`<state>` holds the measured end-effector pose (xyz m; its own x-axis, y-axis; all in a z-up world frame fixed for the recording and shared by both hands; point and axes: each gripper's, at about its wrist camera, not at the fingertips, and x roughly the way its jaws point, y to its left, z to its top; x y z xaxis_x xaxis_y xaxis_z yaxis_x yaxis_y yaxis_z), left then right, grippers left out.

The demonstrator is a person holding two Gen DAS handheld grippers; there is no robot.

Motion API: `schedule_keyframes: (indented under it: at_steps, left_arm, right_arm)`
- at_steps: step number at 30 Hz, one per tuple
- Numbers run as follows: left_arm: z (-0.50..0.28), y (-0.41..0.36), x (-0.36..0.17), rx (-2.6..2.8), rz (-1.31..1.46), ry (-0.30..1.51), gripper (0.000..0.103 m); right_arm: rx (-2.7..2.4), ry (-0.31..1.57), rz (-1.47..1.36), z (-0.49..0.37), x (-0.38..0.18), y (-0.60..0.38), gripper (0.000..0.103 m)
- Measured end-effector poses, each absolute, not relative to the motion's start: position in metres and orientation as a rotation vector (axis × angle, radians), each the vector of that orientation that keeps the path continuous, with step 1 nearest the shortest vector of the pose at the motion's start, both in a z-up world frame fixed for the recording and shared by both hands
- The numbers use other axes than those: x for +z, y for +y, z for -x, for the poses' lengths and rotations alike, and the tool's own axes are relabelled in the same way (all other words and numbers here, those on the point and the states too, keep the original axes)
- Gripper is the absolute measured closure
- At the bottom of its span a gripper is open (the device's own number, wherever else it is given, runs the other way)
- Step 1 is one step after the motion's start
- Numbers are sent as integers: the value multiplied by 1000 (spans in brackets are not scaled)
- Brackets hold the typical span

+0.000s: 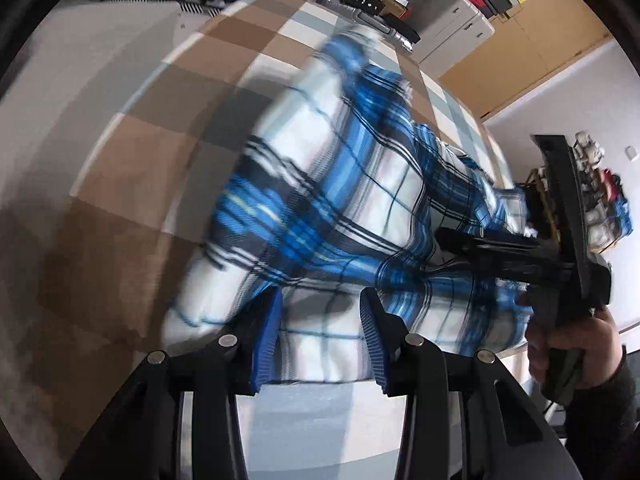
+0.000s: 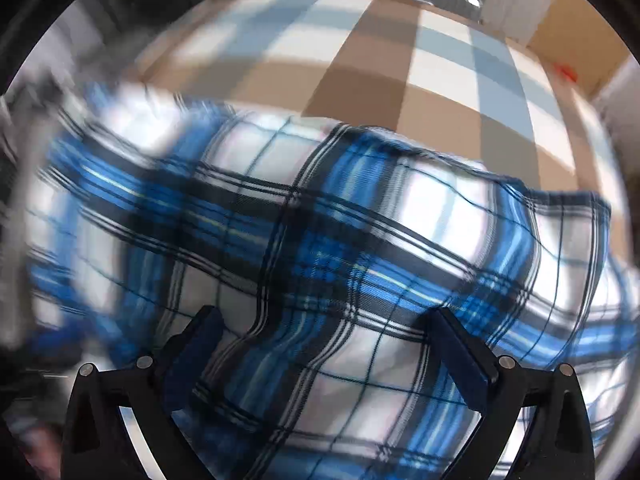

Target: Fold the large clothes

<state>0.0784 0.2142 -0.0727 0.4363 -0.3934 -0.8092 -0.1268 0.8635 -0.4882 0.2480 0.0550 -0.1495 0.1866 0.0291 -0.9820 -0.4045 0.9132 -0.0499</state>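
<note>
Left gripper [image 1: 320,320] parted, blue pads astride a plaid shirt [image 1: 340,184] fold (pressing or not: cannot tell). Right gripper [image 2: 328,344] gaping wide above the same shirt, spread on the checkered table [image 2: 360,76].

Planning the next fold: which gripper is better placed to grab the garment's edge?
Probably left: the left gripper straddles the near edge of the plaid garment; the right gripper is over its middle.

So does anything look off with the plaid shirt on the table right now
Nothing looks damaged. The plaid shirt lies rumpled and wavy on the checked tablecloth, not yet flat. Both views are blurred, so fine detail can't be judged.
</note>
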Motion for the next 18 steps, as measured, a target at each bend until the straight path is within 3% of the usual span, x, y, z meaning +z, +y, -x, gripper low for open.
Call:
schedule_keyframes:
  at_steps: [1, 5, 11, 18]
  left_arm:
    - [-77, 213, -72, -167, 493, 1111, 69]
    - [-73, 206, -69, -152, 434, 1104, 69]
    - [-53, 213, -38, -127, 396, 970, 69]
    - [-35, 229, -20, -77, 380, 844, 68]
  right_arm:
    - [307, 1299, 368, -244, -146, 63, 0]
    - [307, 1370, 334, -257, -139, 63, 0]
    - [489, 1282, -2, -256, -79, 62, 0]
    - [731, 1498, -320, -266, -118, 108, 0]
